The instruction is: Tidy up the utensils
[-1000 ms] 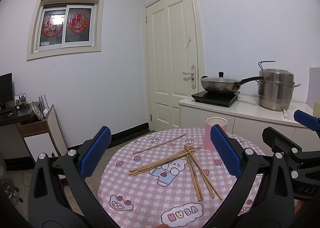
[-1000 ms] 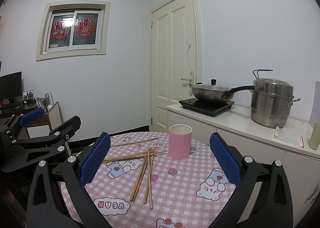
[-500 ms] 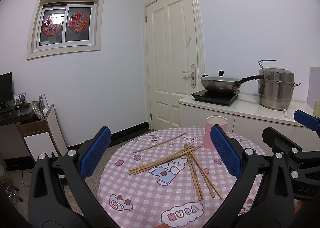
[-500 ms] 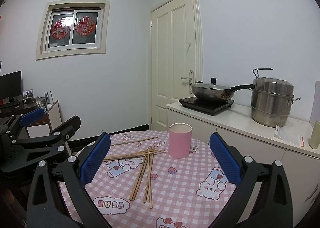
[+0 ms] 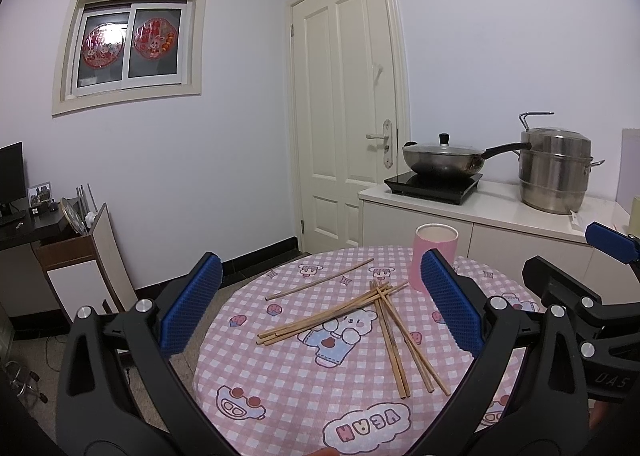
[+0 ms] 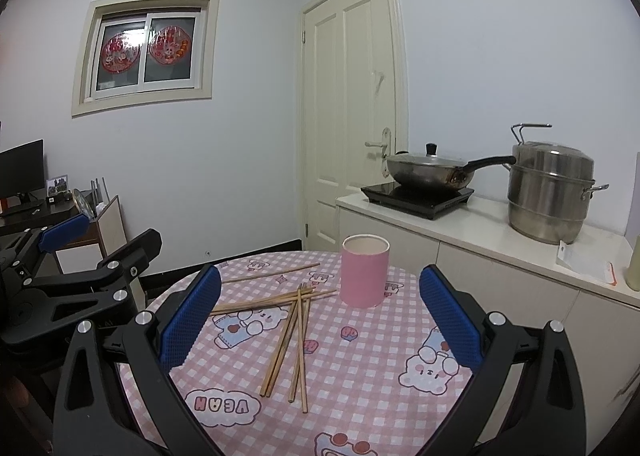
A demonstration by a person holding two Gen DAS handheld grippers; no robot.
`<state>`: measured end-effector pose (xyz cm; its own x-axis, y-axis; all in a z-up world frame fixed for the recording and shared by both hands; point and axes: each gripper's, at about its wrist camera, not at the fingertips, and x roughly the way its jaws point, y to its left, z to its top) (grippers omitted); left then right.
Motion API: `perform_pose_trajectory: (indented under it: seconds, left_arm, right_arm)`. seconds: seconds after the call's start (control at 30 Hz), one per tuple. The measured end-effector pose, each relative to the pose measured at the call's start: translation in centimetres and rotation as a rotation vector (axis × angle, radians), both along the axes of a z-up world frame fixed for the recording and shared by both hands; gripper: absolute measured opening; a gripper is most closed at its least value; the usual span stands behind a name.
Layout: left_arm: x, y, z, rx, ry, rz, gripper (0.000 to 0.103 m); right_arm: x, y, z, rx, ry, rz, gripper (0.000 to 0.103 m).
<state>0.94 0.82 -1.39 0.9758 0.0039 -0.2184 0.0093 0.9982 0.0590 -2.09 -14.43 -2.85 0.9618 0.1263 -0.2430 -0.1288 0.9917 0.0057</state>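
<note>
Several wooden chopsticks [image 5: 336, 314] [image 6: 286, 330] lie crossed in a loose pile on a round table with a pink checked cloth [image 5: 288, 388] [image 6: 360, 384]. One single chopstick [image 5: 320, 279] [image 6: 272, 273] lies apart at the far side. A pink cylindrical cup [image 5: 435, 252] [image 6: 365, 271] stands upright beyond the pile, and nothing shows above its rim. My left gripper [image 5: 320, 310] hovers open above the near left of the table, nothing between its blue pads. My right gripper [image 6: 320, 316] hovers open to the right, also holding nothing. Each gripper shows at the edge of the other's view.
A white counter [image 6: 500, 232] behind the table carries an induction hob with a lidded wok [image 6: 428, 172] and a steel steamer pot [image 6: 550, 192]. A closed door [image 5: 348, 108] stands behind. A low cabinet and desk [image 5: 76, 252] stand at the left wall.
Both views have risen very slightly, so the table sits a touch lower in frame. The chopsticks and cup have not moved, and both grippers stay open.
</note>
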Motion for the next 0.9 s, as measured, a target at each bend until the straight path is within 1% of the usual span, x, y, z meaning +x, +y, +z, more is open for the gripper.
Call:
perform_pose_trajectory:
  seconds: [0.27,0.37,0.6,0.73,0.9]
  left_arm:
    - [1.5,-0.2,-0.7,0.009,0.040,-0.002,0.098]
    - [2.2,-0.1,-1.2,0.008,0.061,-0.002,0.098]
    - [4.3,0.5,-2.7,-0.008,0.141,-0.014,0.098]
    - [6.4,1.0,-4.3,-0.039,0.236,-0.028,0.098]
    - [9.7,1.2,-6.8,-0.050,0.388,-0.050,0.098]
  right_arm:
    - [1.1,-0.1,-0.6,0.023,0.040,0.006,0.096]
    - [1.6,0.0,-1.0,0.017,0.057,0.010,0.096]
    - [3.6,0.2,-2.1,0.008,0.116,0.013,0.096]
    - [5.2,0.1,-3.3,-0.008,0.172,-0.001,0.096]
    - [7.9,-0.4,-5.2,-0.014,0.264,-0.004,0.095]
